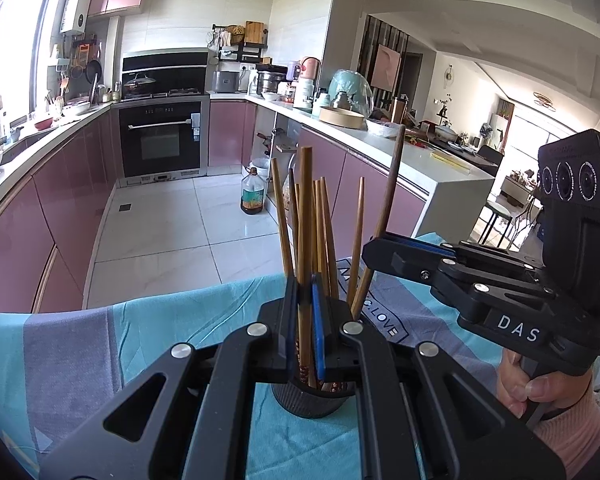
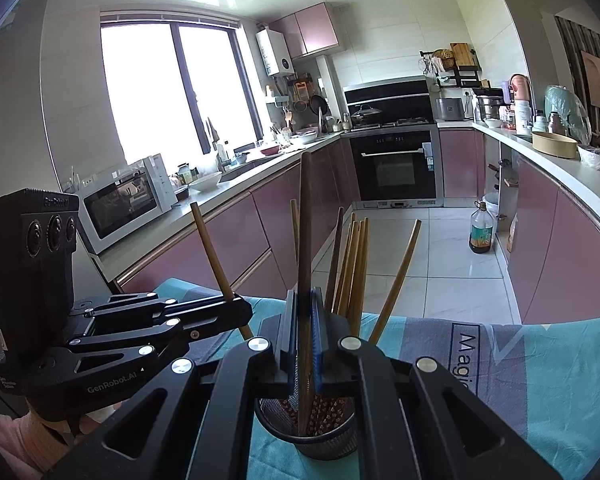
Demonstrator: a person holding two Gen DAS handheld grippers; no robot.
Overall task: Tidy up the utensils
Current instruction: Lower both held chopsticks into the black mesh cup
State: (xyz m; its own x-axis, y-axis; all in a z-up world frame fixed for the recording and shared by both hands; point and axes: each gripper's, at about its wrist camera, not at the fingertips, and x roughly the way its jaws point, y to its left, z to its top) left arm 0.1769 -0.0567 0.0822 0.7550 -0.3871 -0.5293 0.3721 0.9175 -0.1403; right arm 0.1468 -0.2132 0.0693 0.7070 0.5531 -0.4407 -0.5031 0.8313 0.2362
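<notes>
A black mesh utensil cup (image 1: 312, 398) stands on a blue and grey cloth (image 1: 148, 320), with several wooden chopsticks (image 1: 324, 232) upright in it. My left gripper (image 1: 305, 312) is shut on one light brown chopstick (image 1: 305, 208) whose lower end is inside the cup. My right gripper (image 2: 305, 332) is shut on a darker brown chopstick (image 2: 305, 216), its tip also down in the cup (image 2: 308, 432). In the left wrist view the right gripper (image 1: 374, 246) reaches in from the right; in the right wrist view the left gripper (image 2: 236, 312) reaches in from the left.
The cloth (image 2: 540, 380) covers a table at the kitchen's near end. Pink cabinets with white counters (image 1: 380, 144) run along both sides. An oven (image 1: 160, 140) stands at the back, an oil bottle (image 1: 253, 196) on the tiled floor, a microwave (image 2: 128, 200) on the left counter.
</notes>
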